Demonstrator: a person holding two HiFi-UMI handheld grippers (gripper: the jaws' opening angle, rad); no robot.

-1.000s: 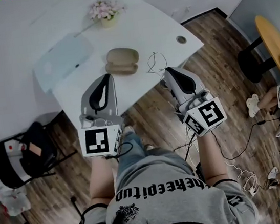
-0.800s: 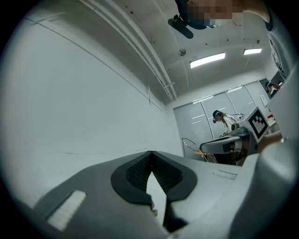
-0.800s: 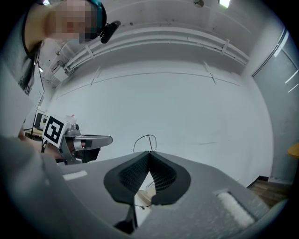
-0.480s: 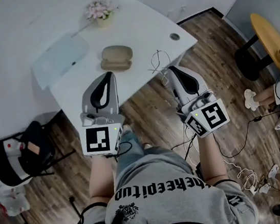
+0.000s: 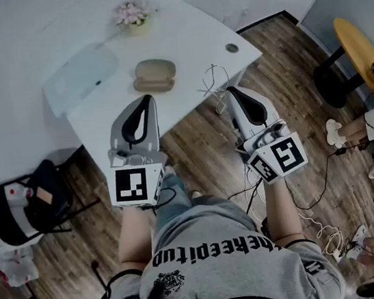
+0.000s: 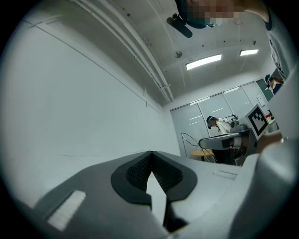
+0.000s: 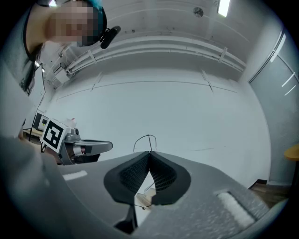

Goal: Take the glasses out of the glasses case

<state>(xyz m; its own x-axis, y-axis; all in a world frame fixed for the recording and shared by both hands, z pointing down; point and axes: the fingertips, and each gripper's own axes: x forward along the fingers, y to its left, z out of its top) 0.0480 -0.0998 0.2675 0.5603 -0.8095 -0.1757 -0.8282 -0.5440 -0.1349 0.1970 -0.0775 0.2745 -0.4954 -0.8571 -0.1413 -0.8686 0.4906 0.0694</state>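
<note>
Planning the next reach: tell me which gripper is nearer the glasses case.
Left. The left gripper sits just short of the glasses case, over the table; the right gripper is farther off to the case's right, beyond the table edge, shut on the glasses.

Left tongs (image 5: 146, 100) and right tongs (image 5: 231, 91) are held side by side ahead of the torso, pointing near level, each on a bare forearm. The left jaws meet at the tips, empty. The right jaws are closed on the thin wire glasses (image 7: 148, 137).
</note>
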